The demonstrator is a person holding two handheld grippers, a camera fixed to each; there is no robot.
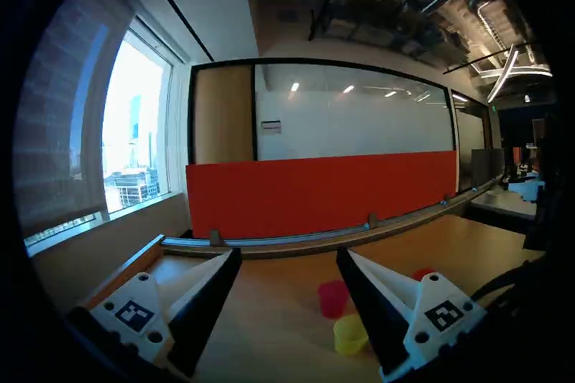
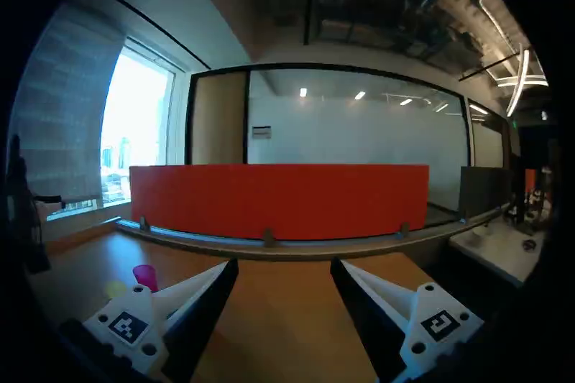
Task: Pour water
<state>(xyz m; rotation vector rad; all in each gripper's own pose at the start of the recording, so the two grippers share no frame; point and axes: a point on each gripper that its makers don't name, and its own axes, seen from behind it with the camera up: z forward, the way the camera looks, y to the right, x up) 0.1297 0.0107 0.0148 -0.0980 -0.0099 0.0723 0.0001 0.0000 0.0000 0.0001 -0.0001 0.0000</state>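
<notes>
In the left gripper view my left gripper (image 1: 287, 268) is open over the wooden desk (image 1: 280, 325), nothing between its fingers. A pink cup (image 1: 333, 298) and a yellow cup (image 1: 350, 333) stand upright on the desk just inside the right finger (image 1: 388, 311), and a red cup (image 1: 422, 273) peeks out behind that finger. In the right gripper view my right gripper (image 2: 284, 275) is open and empty above the desk (image 2: 287, 325). A pink cup (image 2: 145, 277) stands far left behind the left finger (image 2: 180, 311), with a dim yellow cup (image 2: 115, 288) beside it.
A red divider panel (image 1: 323, 192) runs along the desk's far edge, with a glass wall behind it. A bright window (image 1: 133, 139) is on the left. Another desk (image 2: 503, 246) with small items stands to the right.
</notes>
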